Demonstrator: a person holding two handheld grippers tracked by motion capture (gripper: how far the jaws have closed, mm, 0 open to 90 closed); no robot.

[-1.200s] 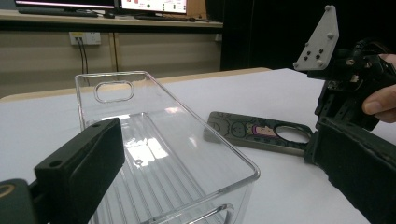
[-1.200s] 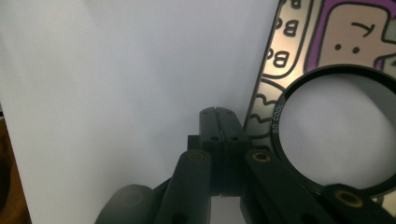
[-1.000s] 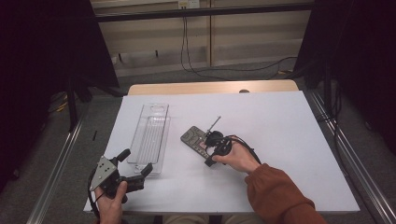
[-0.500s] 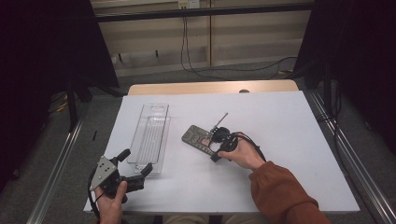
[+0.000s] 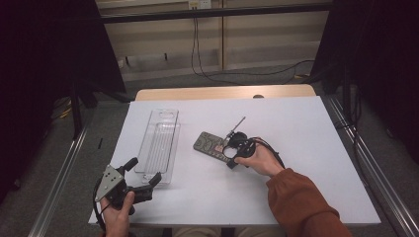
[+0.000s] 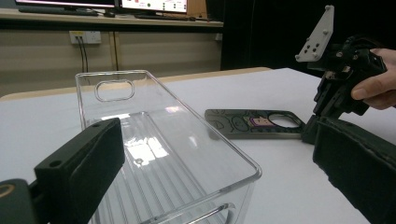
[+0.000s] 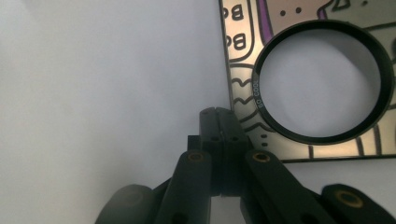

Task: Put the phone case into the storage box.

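Two grippers work here: our right gripper (image 5: 231, 150), jaws pressed together, nudges the flat grey cartoon-printed phone case (image 5: 211, 146) lying beside the clear plastic bin (image 5: 159, 145); our left gripper (image 5: 143, 177) waits, jaws apart. Next we likely keep pushing it binward.

High view looks forward and down over the whole counter (image 5: 306, 128). Left gripper view skims low across it; right gripper view hovers close. All share the phone case (image 5: 211, 144) (image 6: 254, 122) (image 7: 317, 74).

Clear bin (image 5: 159, 145) stands between left claw (image 5: 143, 174) and phone case (image 5: 213, 146).
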